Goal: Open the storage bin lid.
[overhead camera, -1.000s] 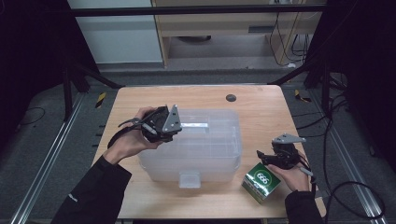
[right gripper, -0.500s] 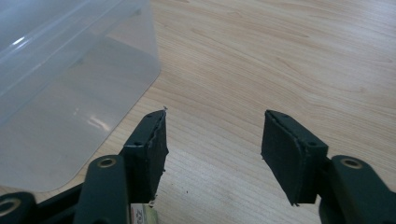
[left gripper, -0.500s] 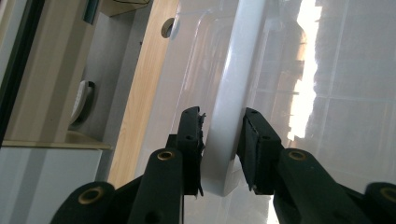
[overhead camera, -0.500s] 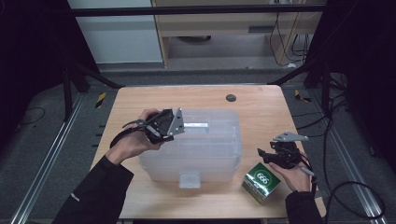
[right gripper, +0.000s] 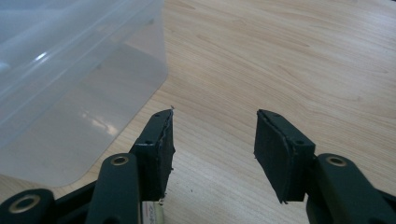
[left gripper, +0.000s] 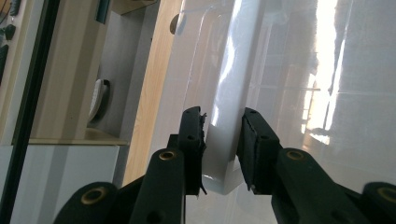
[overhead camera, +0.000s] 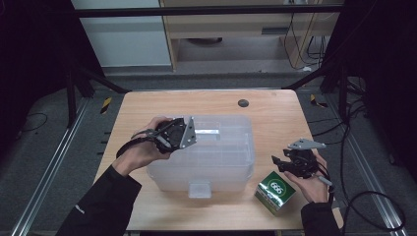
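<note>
A clear plastic storage box [overhead camera: 216,160] with its lid on stands mid-table. My left gripper [overhead camera: 191,132] lies over the lid's left part. In the left gripper view, my left gripper [left gripper: 223,123] has its jaws pressed against both sides of the white lid handle [left gripper: 229,93]. A small green carton [overhead camera: 275,191] sits near the table's front right. My right gripper [overhead camera: 278,162] hovers just above and right of the carton, open and empty. In the right gripper view, my right gripper [right gripper: 214,122] has bare wood between its jaws, and the box corner [right gripper: 70,74] lies to the left.
A small dark round disc [overhead camera: 242,103] lies on the wooden table [overhead camera: 280,118] near its far edge. A latch tab [overhead camera: 199,189] juts from the box's front side. Dark floor, rails and cables surround the table.
</note>
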